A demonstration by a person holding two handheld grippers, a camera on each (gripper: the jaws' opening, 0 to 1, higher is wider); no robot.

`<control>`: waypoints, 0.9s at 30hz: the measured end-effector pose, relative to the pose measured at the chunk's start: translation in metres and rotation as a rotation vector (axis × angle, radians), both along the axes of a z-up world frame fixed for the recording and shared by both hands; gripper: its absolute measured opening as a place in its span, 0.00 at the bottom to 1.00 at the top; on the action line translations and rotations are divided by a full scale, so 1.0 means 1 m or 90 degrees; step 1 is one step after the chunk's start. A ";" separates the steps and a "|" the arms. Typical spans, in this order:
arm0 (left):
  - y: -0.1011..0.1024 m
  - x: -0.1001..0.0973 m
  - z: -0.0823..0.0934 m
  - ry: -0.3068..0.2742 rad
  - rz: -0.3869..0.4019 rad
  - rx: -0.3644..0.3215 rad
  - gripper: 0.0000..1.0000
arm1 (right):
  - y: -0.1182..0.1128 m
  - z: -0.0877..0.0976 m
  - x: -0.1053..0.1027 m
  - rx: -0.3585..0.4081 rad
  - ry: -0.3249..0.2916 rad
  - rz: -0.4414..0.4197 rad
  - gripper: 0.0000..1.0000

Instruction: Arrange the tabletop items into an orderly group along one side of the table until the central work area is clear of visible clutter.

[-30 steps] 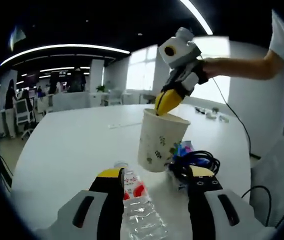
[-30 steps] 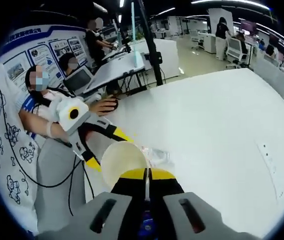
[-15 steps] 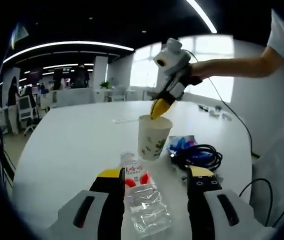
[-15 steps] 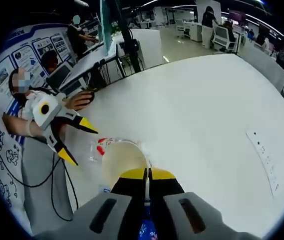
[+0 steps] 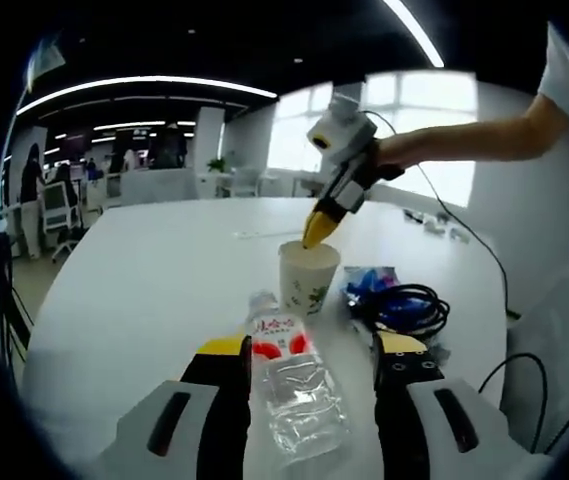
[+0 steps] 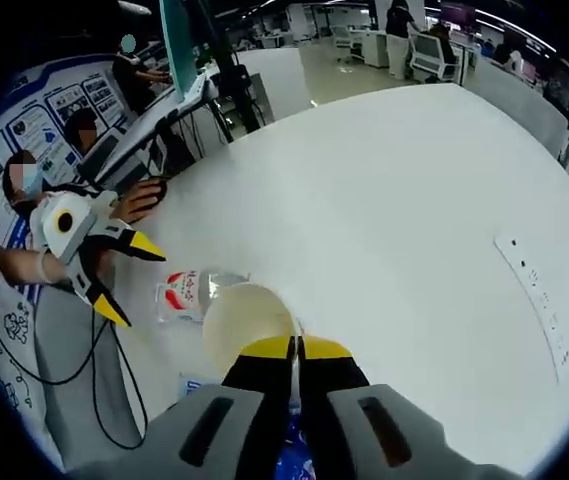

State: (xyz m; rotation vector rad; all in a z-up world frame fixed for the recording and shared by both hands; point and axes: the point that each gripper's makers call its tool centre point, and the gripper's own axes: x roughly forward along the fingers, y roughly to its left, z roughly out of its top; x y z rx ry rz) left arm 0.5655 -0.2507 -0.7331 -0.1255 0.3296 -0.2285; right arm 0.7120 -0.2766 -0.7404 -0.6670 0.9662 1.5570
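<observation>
Lying between spread left gripper [image 5: 307,352] jaws: plastic bottle [image 5: 294,395], on white table [image 5: 144,290]
Right gripper [image 6: 296,347]: pinched together on paper cup [image 6: 247,318] rim
Cup position: upright, beside black cable [image 5: 404,305]

The left gripper view sits low over the worktop [image 5: 134,290], looking across it toward windows at upper right; its own tongs [image 5: 311,352] rise at the bottom edge. The right gripper view looks steeply down at the worktop [image 6: 394,210] from close above. Both views share the paper cup [image 5: 308,276] [image 6: 248,322] and the water bottle [image 5: 292,385] [image 6: 186,295], and each catches the other's tongs [image 5: 320,224] [image 6: 126,277].
</observation>
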 end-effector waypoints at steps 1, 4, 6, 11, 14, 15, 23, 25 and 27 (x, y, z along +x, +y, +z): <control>0.000 0.000 0.000 0.001 0.000 -0.002 0.45 | 0.000 0.000 0.001 0.001 -0.001 -0.001 0.00; -0.001 0.000 -0.001 0.001 0.000 -0.003 0.45 | 0.001 -0.002 0.003 0.000 0.006 -0.007 0.00; -0.001 -0.001 -0.001 0.002 0.000 -0.002 0.45 | 0.001 -0.002 0.003 0.001 0.012 -0.007 0.00; -0.001 -0.001 -0.003 0.005 0.000 -0.005 0.44 | 0.001 -0.003 0.002 -0.002 0.014 -0.011 0.00; -0.002 -0.002 -0.004 0.005 0.000 -0.006 0.44 | 0.002 -0.003 0.003 -0.002 0.013 -0.010 0.00; -0.002 -0.002 -0.004 0.005 0.000 -0.006 0.44 | 0.002 -0.003 0.002 -0.003 0.014 -0.012 0.00; -0.003 -0.003 -0.006 0.009 -0.001 -0.010 0.44 | 0.000 -0.004 0.002 -0.013 0.019 -0.013 0.00; -0.003 -0.003 -0.007 0.009 -0.002 -0.009 0.44 | -0.001 -0.004 -0.003 -0.008 0.023 -0.001 0.03; -0.003 -0.003 -0.007 0.009 -0.002 -0.009 0.44 | -0.002 -0.005 -0.003 -0.015 0.022 -0.005 0.03</control>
